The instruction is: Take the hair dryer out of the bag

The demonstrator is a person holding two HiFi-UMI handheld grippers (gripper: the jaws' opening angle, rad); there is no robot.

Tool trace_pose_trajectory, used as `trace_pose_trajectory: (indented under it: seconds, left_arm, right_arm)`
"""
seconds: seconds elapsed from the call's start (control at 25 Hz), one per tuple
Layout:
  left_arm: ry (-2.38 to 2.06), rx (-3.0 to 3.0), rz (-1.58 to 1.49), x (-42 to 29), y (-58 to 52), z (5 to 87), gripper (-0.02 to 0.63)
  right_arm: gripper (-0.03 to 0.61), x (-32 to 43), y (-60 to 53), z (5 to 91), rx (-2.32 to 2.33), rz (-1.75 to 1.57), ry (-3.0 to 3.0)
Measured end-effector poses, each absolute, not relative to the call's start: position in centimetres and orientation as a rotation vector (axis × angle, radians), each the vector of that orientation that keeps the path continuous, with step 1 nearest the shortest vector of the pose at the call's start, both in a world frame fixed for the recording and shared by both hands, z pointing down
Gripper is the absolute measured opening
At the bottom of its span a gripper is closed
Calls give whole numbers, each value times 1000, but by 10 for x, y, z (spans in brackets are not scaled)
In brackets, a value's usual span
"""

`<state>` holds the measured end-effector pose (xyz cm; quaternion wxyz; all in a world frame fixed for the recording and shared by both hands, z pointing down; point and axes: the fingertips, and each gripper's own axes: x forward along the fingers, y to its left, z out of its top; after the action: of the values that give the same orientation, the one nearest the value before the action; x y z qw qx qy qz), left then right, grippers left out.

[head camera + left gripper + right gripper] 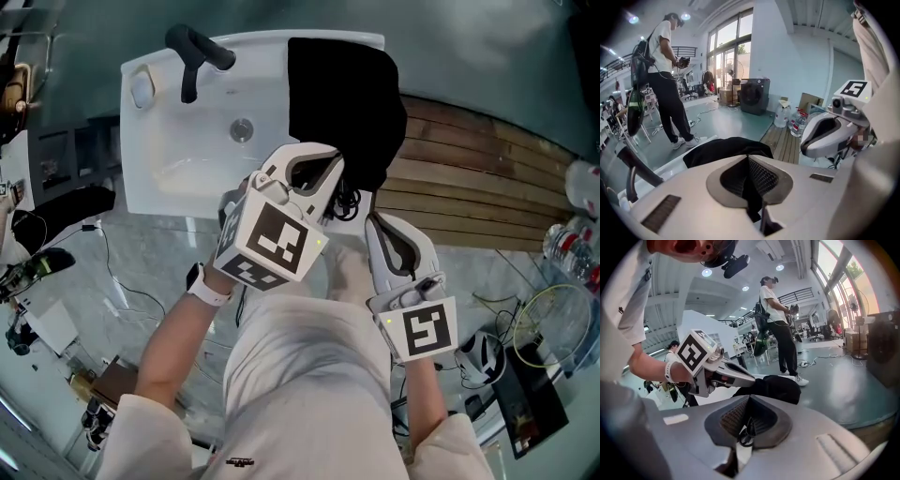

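Note:
A black bag [347, 103] lies draped over the right rim of a white sink [173, 178]. Its near edge shows in the left gripper view as the bag [726, 150] and in the right gripper view as the bag [780, 387]. My left gripper [323, 178] hangs at the bag's near edge, jaws shut on a strip of black fabric [751, 197]. My right gripper [377, 223] sits just to its right and lower, shut on a thin black cord [744, 433]. A tangle of the cord [352, 202] shows between the two grippers. No hair dryer body is in sight.
A black faucet [197, 52] stands at the sink's back. Wooden decking [469, 178] runs to the right, with water bottles [574, 230] at its end. Cables and gear lie on the floor at both sides. A person [661, 70] stands beyond the sink.

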<state>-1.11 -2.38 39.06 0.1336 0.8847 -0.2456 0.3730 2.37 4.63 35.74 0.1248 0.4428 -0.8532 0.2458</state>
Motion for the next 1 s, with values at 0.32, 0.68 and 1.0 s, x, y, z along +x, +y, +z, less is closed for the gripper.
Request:
trace_pose_trajectory:
  seconds: [0.32, 0.68, 1.0]
  left_arm:
    - [-644, 2536, 997, -4, -47, 392, 12]
    - [-564, 2545, 933, 4, -67, 384, 12]
    - [-518, 2539, 866, 10, -77, 381, 12]
  right_arm:
    - [96, 2, 35, 387, 1233, 818, -2475]
    - [188, -9, 15, 421, 1290, 956, -2383]
    - [224, -23, -4, 439, 1324, 949, -2323]
